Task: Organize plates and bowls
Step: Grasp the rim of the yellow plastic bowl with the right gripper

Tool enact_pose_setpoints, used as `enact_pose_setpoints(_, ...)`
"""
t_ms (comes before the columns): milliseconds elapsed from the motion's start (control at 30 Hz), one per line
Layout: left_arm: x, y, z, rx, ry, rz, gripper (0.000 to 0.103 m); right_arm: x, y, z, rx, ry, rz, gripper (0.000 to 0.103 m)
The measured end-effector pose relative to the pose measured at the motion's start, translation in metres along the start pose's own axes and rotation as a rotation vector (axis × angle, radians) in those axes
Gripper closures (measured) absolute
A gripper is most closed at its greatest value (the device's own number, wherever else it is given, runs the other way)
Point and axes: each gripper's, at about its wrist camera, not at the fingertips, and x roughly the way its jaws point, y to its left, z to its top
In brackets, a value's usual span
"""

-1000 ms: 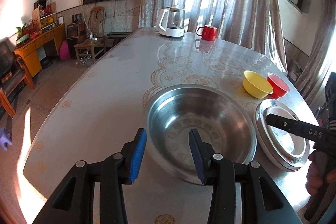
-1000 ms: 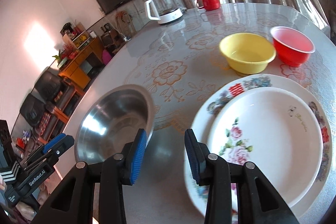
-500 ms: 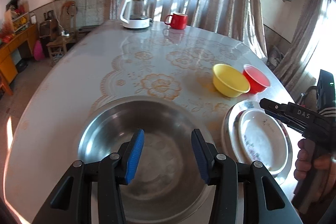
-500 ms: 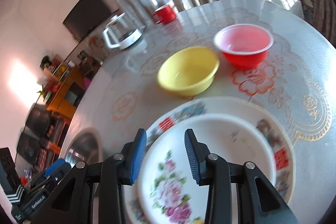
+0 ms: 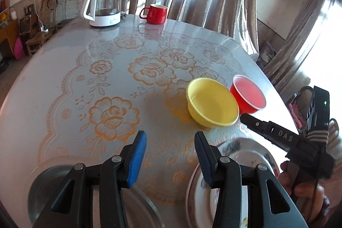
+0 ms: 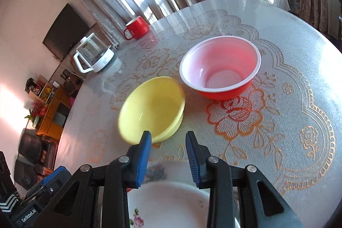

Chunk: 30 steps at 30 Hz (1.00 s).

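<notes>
reaching over the stacked plates, the right tool points at the yellow bowl, its blue ribbed pads narrowly apart with nothing between them; its jaws have just been closing a little. the left tool hovers empty too, jaws partly apart, above bare table between the steel basin and the plates.

the yellow bowl sits near the table's right side, just beside the red bowl, both upright and empty. both look like thin plastic: light, somewhat flexible, smooth and likely slippery, so a pinch over the near rim, one pad inside and one outside, seems the best hold. the red one has a white rolled lip and pale inside. either should lift easily but could skid away if nudged first.

the plates are glazed ceramic with flower prints, the smaller nested in the larger; probably heavy, hard and breakable, best taken at the rim. the basin is polished metal, wide and shallow, stiff, with a thin edge.

a glass kettle and red mug stand well apart at the far edge.
</notes>
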Motion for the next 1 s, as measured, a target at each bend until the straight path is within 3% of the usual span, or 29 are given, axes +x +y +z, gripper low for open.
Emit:
enact_pose_setpoints(367, 0.067, -0.020, 0.035, 0.008, 0.064, -0.021, 0.056, 0.025, -0.006, 0.015, 0.001, 0.034, -0.050, 0.083)
enact_pose_setpoints(500, 0.085, -0.027, 0.039, 0.014, 0.099, -0.074, 0.063, 0.026, -0.003, 0.015, -0.035, 0.035, -0.058, 0.088)
enact_pose_setpoints(567, 0.088, -0.032, 0.037, 0.025, 0.104, -0.122, 0.064, 0.027, -0.001, 0.016, -0.051, 0.035, -0.063, 0.089)
enact_pose_setpoints(700, 0.084, -0.040, 0.032, 0.067, 0.086, -0.118, 0.063, 0.028, 0.000, 0.016, -0.064, 0.035, -0.071, 0.089)
enact_pose_setpoints(800, 0.070, -0.041, 0.031, 0.063, 0.071, -0.172, 0.064, 0.025, -0.002, 0.016, -0.055, 0.036, -0.056, 0.089)
enact_pose_setpoints(933, 0.057, -0.048, 0.027, 0.098, 0.039, -0.154, 0.064, 0.020, 0.007, 0.012, -0.079, 0.034, -0.030, 0.090)
enact_pose_setpoints(1000, 0.059, -0.042, 0.027, 0.064, 0.048, -0.115, 0.064, 0.021, 0.010, 0.010, -0.096, 0.039, -0.054, 0.090)
